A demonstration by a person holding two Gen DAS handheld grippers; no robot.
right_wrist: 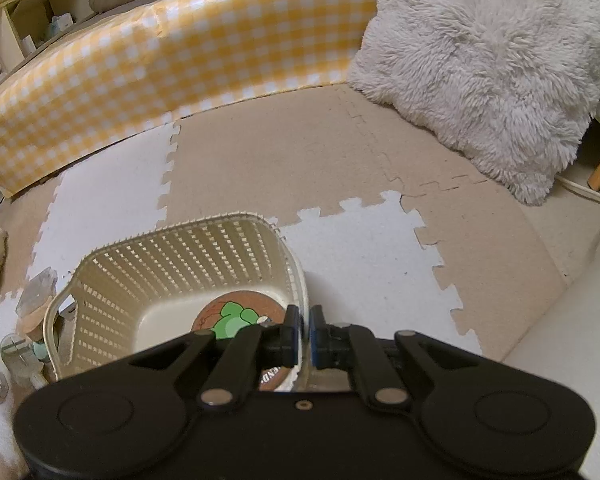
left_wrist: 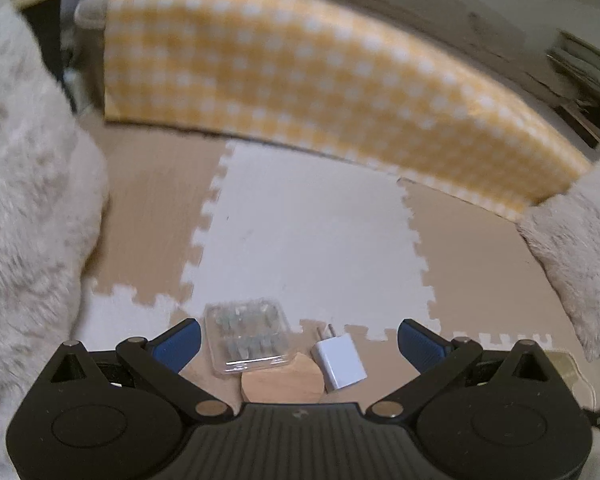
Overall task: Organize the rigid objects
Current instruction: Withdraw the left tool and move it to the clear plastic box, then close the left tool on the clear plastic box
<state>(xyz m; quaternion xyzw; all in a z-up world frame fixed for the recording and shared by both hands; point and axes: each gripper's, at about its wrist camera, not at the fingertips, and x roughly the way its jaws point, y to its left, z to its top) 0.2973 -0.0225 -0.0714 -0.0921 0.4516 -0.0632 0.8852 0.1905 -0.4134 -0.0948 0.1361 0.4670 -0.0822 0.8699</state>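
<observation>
- The left gripper (left_wrist: 298, 342) stands wide open, its blue-padded fingers (left_wrist: 178, 346) spread apart with nothing between them.
- It hovers above three small things lying close together on the floor of interlocking beige and white foam mats (left_wrist: 308, 240).
- A clear rectangular plastic case (left_wrist: 246, 338) holding small greenish and grey pieces lies toward the left finger; the view is blurred, so what the pieces are cannot be told.
- A round light-wood disc (left_wrist: 284, 382) sits just below the case, its upper edge partly under it.
- A white cube-shaped plug adapter (left_wrist: 342, 364) with two metal prongs lies on its side, touching the disc's right edge.
- The right gripper (right_wrist: 305, 334) is clenched on the rim of a cream plastic lattice basket (right_wrist: 188, 256), its pads pressed against the basket's right wall from either side.
- Inside the basket, flat on the bottom, lies a round brown coaster with a green cartoon figure (right_wrist: 236, 318), partly hidden by the gripper.
- To the left of the basket more small objects cluster on the mats, among them a pale green and white roll-like item (right_wrist: 20, 354).
- A yellow-and-white checked padded barrier (right_wrist: 172, 56) runs along the far edge of the mats.
- A fluffy cream cushion (right_wrist: 488, 68) leans at the right end of the barrier.
</observation>
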